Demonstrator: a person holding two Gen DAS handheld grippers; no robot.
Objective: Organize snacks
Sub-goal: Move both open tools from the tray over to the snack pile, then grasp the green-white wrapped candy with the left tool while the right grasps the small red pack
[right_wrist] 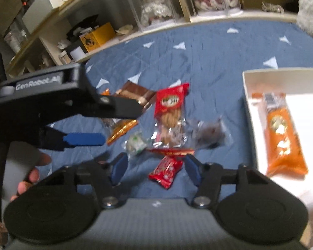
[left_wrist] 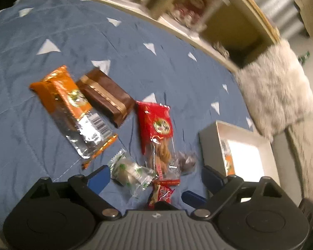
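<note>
Several snacks lie on the blue bedspread (left_wrist: 135, 41): an orange pack (left_wrist: 68, 108), a brown pack (left_wrist: 106, 98), a red twist-biscuit pack (left_wrist: 156, 129), a green-white candy (left_wrist: 129, 170), a dark clear-wrapped sweet (left_wrist: 185, 160) and a small red candy (left_wrist: 161, 193). My left gripper (left_wrist: 156, 179) is open just above the green-white candy and the red pack's lower end, touching neither. My right gripper (right_wrist: 156, 169) straddles the small red candy (right_wrist: 165, 170), jaws half apart, pads not pressing it. The left gripper (right_wrist: 121, 125) also shows in the right wrist view.
A white box (right_wrist: 281, 77) at the right holds another orange pack (right_wrist: 281, 133). A shelf (right_wrist: 135, 33) with clear cases and a yellow carton runs along the bed's far edge. A fluffy pillow (left_wrist: 277, 91) lies beyond the box. A hand (right_wrist: 31, 173) grips the left tool.
</note>
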